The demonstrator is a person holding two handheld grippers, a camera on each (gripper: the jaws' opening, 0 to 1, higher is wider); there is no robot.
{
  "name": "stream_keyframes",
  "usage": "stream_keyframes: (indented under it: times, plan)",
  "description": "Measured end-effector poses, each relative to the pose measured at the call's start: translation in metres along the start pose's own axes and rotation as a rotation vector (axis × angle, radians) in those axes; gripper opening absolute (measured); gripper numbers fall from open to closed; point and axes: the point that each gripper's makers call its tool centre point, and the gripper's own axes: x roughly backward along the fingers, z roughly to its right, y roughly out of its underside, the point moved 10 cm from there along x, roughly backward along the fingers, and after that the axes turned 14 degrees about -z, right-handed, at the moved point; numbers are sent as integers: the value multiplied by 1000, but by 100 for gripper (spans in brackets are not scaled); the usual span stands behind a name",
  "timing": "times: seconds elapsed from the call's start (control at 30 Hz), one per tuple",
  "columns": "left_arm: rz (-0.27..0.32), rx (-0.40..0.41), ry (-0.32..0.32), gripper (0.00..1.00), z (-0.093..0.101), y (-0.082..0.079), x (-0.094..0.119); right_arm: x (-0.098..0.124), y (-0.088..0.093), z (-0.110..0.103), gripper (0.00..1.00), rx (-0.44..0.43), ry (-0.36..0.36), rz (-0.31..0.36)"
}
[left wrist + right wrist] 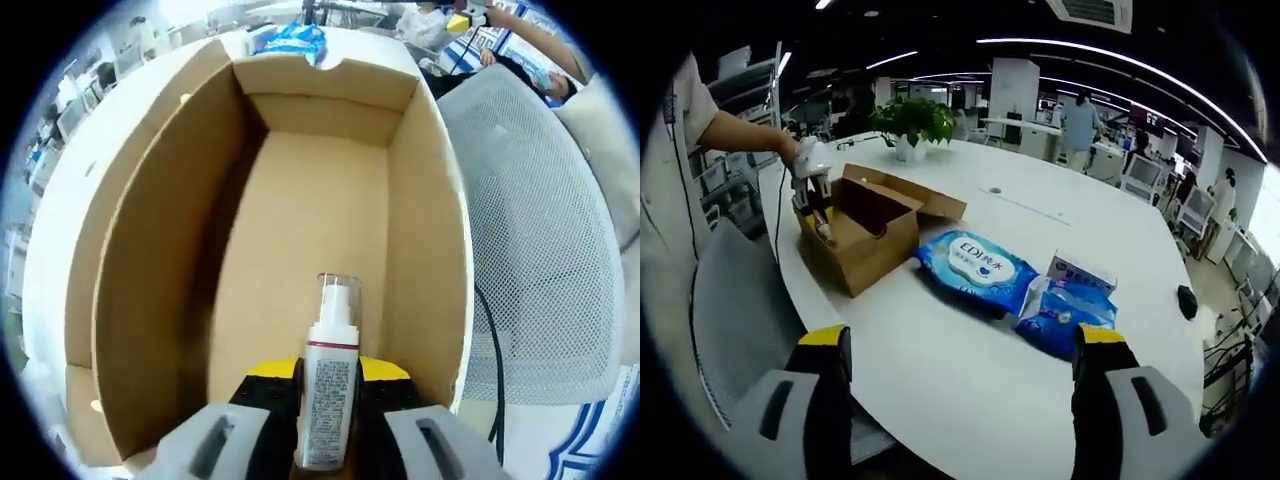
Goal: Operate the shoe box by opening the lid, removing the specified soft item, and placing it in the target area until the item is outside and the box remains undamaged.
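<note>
spray bottle [327, 400]: base hidden between tool jaws | label print too small to read

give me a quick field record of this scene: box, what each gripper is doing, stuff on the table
box: brown cardboard shoe box, lid open, inside bare
left gripper: left gripper shut on white spray bottle with clear cap, over the box
right gripper: right gripper open, holding nothing
table: round white table
beside box: blue wet-wipes pack, smaller blue pack, small white carton
far edge: potted green plant
</note>
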Motion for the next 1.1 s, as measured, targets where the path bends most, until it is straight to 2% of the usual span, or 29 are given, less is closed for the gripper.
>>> stream_keyframes:
  times: [0.33,0.67,0.8,1.1]
  plan:
    - [92,18,-58,20,9,-6,20,-17,-20,-8,74,105,-64,39]
    - [187,26,-111,20,20,-14,45,-37,-44,-26,62,211,-168,79]
    - [231,25,-131,20,26,-21,56,-44,-54,-34,59,245,-209,94]
    - [310,4,-128,20,42,-41,72,-64,-70,-58,51,315,-296,115]
